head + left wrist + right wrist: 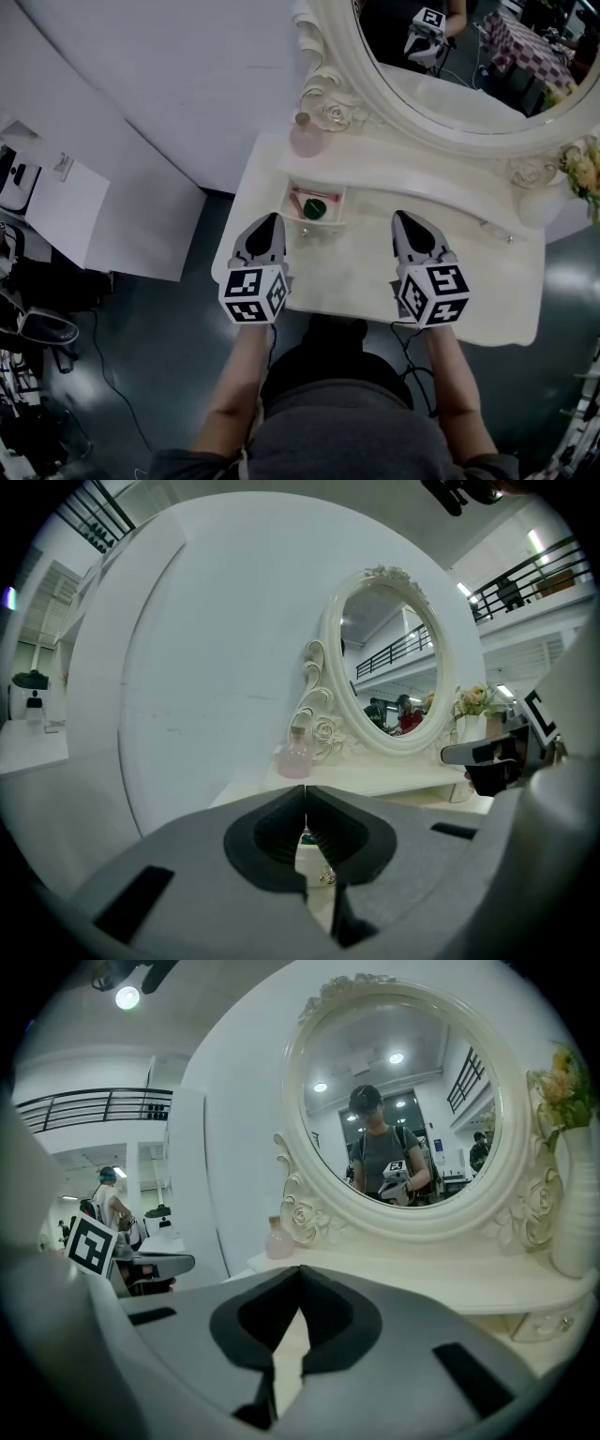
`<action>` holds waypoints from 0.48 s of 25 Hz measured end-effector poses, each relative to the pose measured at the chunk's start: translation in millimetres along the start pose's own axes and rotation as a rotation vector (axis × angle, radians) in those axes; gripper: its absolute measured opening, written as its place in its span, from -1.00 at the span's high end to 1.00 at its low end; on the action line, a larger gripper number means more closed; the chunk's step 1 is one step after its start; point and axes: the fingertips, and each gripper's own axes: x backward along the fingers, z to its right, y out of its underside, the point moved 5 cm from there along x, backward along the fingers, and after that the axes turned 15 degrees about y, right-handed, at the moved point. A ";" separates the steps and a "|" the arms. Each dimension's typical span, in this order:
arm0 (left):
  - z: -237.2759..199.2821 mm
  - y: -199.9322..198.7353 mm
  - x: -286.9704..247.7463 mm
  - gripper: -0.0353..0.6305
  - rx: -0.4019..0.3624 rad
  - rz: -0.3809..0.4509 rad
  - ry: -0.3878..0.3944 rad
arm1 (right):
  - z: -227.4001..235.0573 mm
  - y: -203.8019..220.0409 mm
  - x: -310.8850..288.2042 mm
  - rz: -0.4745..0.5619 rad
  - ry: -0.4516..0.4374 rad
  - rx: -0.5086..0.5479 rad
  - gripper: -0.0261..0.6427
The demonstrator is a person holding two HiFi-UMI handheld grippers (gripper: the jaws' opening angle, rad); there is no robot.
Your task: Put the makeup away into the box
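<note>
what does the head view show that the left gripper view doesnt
Only the head view: a look down into the open box, with a green round item and a reddish item inside, plus the person's forearms.
Only the left gripper view: the left gripper seen along its own jaws, which are together with nothing held, and a railed balcony high up.
Both: the pink bottle, the mirror and the right gripper.

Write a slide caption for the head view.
Left gripper and right gripper, both shut, hover over the table near the open box.
</note>
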 end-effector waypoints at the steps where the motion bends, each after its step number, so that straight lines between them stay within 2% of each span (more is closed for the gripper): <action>1: -0.1 -0.4 0.0 0.88 0.000 0.001 -0.001 | 0.3 0.0 0.1 0.000 0.000 0.001 0.91; 12: -1.3 0.2 1.2 0.88 0.001 0.001 -0.005 | 1.8 2.5 -0.5 -0.006 0.007 0.004 0.91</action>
